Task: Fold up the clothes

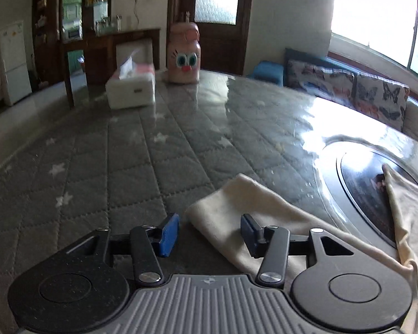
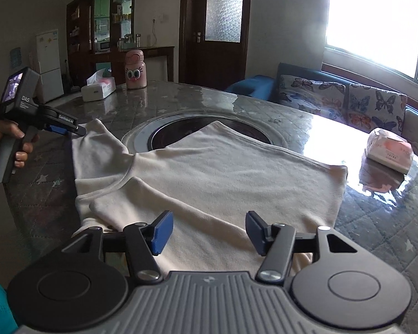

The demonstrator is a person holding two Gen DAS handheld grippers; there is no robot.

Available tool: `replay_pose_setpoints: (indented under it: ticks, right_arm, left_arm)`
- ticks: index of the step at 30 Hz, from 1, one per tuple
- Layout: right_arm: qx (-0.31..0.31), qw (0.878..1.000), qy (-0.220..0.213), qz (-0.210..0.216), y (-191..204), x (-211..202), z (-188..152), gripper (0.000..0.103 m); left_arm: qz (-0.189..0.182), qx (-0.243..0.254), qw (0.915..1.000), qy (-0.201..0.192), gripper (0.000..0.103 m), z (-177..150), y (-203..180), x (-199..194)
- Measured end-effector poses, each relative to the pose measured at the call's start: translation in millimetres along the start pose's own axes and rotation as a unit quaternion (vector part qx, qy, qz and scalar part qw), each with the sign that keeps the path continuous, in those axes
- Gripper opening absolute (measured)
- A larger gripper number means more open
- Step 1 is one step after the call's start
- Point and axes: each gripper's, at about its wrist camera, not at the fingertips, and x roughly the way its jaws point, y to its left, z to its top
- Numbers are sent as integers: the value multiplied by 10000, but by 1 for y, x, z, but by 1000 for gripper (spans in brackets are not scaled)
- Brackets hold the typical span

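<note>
A cream T-shirt (image 2: 217, 172) lies spread flat on the round table, partly over the black inset disc (image 2: 181, 129). My right gripper (image 2: 209, 232) is open just above the shirt's near edge, holding nothing. My left gripper (image 1: 210, 232) is open over the end of the shirt's sleeve (image 1: 237, 211), with the sleeve tip between its blue pads. In the right wrist view the left gripper (image 2: 78, 130) shows at the sleeve's far corner, held by a hand.
The table has a grey quilted star cover (image 1: 111, 167) under glossy plastic. A tissue box (image 1: 131, 89) and a pink cartoon bottle (image 1: 184, 55) stand at the far side. A wrapped tissue pack (image 2: 390, 151) lies at the right edge. A butterfly-print sofa (image 2: 345, 103) is behind.
</note>
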Motion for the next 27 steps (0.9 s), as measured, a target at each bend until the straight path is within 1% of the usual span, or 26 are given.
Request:
replay_pose_setpoints:
  ticks: [1,3,4,5,6,9,12,15,18,20,23,27]
  right_arm:
    - [-14,10000,11,-18,1,-1,-1,61]
    - [-13,10000,17,-44,0,-3,-2,61]
    - [-2,10000,21,-62,-1,-4,-3,61]
    - [26,10000,29,-89,-3,-5,-3,61]
    - [59,9999,31,-110,-5,-6,-4,61]
    - [247,9995,8,-180,-14,-7,-7,61]
    - [462,9986,-20,-255,-22,-9,-8,61]
    - [556,9979,-61,-316,-28,-11,-9,61]
    - [657,9970,-81,-398,-34,-12,-10,61]
    - [738,9961,-113,-463,-38,-14,-10,61]
    - [820,9949,-197,-551,-41,-21,-10,61]
    - [912,9931,-312,-672,-43,-29,-11,61]
  left_arm:
    - [18,22,10000,-39,41,-1,-1,-1]
    - [10,23,10000,-96,27,-1,0,1]
    - [3,22,9999,-122,23,-1,1,2]
    - [-36,6,9999,-128,14,0,2,1]
    - [-116,-63,9999,-111,10,1,4,1]
    - [-240,-102,9995,-155,8,4,4,-5]
    - [-686,-187,9970,-317,8,9,-3,-23]
    - [-1244,-66,9907,-555,8,17,-20,-48]
    - [-1932,66,9790,-646,8,21,-45,-71]
    - [-2395,176,9684,-670,8,22,-64,-85]
    - [-3074,378,9482,-700,8,18,-91,-105]
    - [-3884,669,9172,-583,8,7,-125,-123]
